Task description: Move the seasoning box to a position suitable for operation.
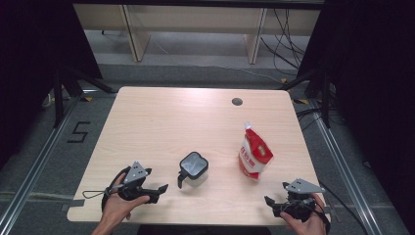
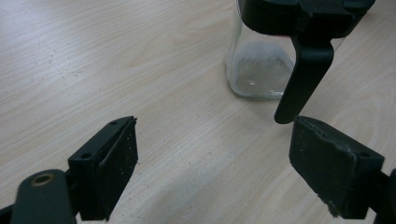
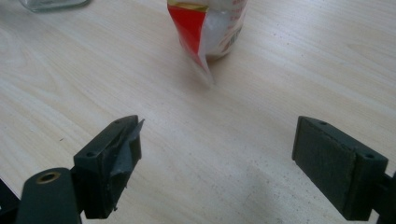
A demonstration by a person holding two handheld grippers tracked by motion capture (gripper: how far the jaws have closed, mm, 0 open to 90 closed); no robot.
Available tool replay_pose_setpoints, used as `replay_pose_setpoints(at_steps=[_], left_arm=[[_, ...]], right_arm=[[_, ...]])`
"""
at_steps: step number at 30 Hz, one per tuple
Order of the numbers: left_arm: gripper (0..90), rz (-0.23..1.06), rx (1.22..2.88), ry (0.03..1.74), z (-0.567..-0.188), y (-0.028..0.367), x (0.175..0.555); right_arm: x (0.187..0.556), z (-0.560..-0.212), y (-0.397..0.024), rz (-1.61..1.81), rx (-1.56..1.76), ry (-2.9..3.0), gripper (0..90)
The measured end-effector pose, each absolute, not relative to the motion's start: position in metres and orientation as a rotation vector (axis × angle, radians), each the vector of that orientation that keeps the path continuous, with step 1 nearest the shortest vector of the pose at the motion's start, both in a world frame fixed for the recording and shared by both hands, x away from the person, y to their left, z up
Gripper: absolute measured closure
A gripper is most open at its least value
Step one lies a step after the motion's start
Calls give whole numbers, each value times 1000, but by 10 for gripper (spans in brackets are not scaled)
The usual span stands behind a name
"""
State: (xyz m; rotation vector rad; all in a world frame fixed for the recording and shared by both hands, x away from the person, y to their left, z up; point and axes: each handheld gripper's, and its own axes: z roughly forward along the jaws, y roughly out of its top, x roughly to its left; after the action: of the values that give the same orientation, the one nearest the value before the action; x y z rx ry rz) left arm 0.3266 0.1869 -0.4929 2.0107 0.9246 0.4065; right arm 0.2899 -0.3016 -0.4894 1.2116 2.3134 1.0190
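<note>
A clear glass jar (image 1: 193, 169) with a black rim and black handle stands near the table's front middle; in the left gripper view the jar (image 2: 259, 65) is just ahead of the jaws, its handle hanging toward the right jaw. A red and white pouch (image 1: 254, 152) stands upright to the jar's right, and the pouch (image 3: 208, 28) sits beyond the right gripper's jaws. My left gripper (image 1: 157, 188) (image 2: 212, 165) is open at the front left, with nothing between its jaws. My right gripper (image 1: 269, 201) (image 3: 217, 165) is open at the front right, holding nothing.
The light wooden table (image 1: 161, 122) has a round cable hole (image 1: 237, 102) near its far edge. Dark curtains and stand legs flank both sides. Wooden furniture legs and cables lie on the floor beyond the table.
</note>
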Motion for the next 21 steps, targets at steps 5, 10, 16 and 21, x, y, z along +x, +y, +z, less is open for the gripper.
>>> replay_pose_setpoints(at_steps=[5,10,16,21], left_arm=[[152,402,2023,905,-493,185,326],[166,389,2023,892,-494,181,325],[249,403,2020,849,-492,171,324],[284,406,2013,825,-492,161,324]], right_arm=[[288,-489,-299,1032,1231,2296,168],[290,-489,-301,1028,1213,2309,168],[289,-489,-300,1030,1212,2294,168],[287,-490,-297,1020,1266,2271,169]])
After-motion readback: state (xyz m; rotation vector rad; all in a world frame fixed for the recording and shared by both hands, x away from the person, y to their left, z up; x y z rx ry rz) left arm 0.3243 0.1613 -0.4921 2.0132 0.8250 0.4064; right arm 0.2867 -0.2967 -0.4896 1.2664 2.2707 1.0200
